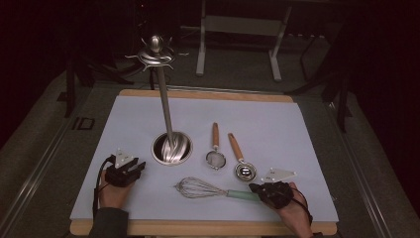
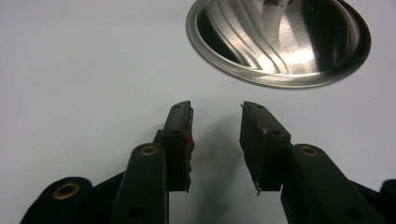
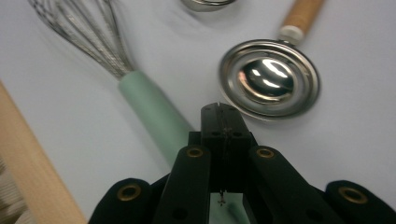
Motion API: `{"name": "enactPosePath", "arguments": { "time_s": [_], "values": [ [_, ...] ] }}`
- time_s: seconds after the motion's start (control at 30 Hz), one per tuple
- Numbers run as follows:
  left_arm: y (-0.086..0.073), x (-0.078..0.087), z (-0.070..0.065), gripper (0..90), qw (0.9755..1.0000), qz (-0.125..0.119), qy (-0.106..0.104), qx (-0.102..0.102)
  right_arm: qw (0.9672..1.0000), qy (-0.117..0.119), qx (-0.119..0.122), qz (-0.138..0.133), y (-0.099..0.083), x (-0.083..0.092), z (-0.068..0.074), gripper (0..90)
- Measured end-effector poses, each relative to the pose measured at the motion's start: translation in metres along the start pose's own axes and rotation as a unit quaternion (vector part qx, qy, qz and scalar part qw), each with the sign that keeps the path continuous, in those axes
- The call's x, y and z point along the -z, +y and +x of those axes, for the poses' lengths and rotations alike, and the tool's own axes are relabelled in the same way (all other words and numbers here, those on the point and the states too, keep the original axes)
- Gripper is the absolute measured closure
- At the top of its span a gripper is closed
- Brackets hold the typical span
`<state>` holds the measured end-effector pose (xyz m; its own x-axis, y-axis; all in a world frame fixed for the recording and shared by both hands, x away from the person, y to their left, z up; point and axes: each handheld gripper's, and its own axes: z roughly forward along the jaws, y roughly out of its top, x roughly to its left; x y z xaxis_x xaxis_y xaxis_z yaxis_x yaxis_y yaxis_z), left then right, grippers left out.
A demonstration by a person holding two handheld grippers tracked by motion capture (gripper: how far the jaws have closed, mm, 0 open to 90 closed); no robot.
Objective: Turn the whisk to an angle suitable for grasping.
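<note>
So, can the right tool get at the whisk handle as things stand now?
Probably yes. The right tool sits right over the whisk's green handle, and nothing lies between them. Its jaws are shut with nothing in them, so they would need to open first. The nearby ladle lies off to the side.

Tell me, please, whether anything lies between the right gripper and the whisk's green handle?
Nothing visible does. The right gripper, its jaws shut with nothing between them, hovers right over the mint-green handle of the whisk, which runs under the jaws. The measuring spoon lies off to one side of that gripper, clear of the handle.
</note>
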<state>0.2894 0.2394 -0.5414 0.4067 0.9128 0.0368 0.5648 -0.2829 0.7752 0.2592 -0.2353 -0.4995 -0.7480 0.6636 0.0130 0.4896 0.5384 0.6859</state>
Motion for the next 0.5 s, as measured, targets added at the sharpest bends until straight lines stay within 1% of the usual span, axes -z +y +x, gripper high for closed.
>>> {"name": "enactPosePath", "arguments": {
  "time_s": [0.1, 0.2, 0.23, 0.27, 0.3, 0.37, 0.4, 0.43, 0.47, 0.5],
  "values": [
    [0.000, 0.000, 0.000, 64.6, 1.0000, 0.001, 0.000, 0.001, 1.0000, 0.003, 0.001, 0.002, 0.001, -0.002, 0.003, 89.7],
    [0.000, 0.000, 0.000, 65.0, 1.0000, 0.000, 0.000, 0.002, 0.9999, 0.012, 0.006, 0.006, 0.002, -0.007, 0.009, 89.7],
    [0.000, 0.000, 0.000, 65.1, 1.0000, 0.000, -0.001, 0.002, 0.9998, 0.015, 0.009, 0.007, 0.003, -0.009, 0.011, 89.7],
    [0.000, 0.000, 0.000, 65.6, 1.0000, 0.000, -0.001, 0.002, 0.9996, 0.027, 0.009, 0.004, 0.005, -0.010, 0.016, 89.7],
    [0.000, 0.000, 0.001, 65.6, 1.0000, 0.001, -0.001, 0.002, 0.9996, 0.027, 0.009, 0.004, 0.005, -0.010, 0.016, 89.7],
    [0.000, 0.000, 0.001, 65.8, 1.0000, 0.001, -0.002, 0.002, 0.9995, 0.028, 0.014, 0.005, 0.006, -0.011, 0.018, 89.7],
    [0.000, 0.000, 0.001, 65.8, 1.0000, 0.001, -0.002, 0.003, 0.9993, 0.032, 0.019, 0.006, 0.007, -0.012, 0.021, 89.7],
    [0.000, 0.000, 0.001, 65.9, 1.0000, 0.000, -0.001, 0.003, 0.9987, 0.040, 0.030, 0.012, 0.009, -0.016, 0.028, 89.7],
    [0.000, 0.000, 0.001, 65.9, 1.0000, 0.000, -0.001, 0.003, 0.9987, 0.040, 0.030, 0.012, 0.009, -0.016, 0.028, 89.7],
    [0.000, 0.000, 0.001, 65.9, 1.0000, 0.000, -0.001, 0.003, 0.9982, 0.044, 0.036, 0.017, 0.009, -0.019, 0.032, 89.7]
  ]
}}
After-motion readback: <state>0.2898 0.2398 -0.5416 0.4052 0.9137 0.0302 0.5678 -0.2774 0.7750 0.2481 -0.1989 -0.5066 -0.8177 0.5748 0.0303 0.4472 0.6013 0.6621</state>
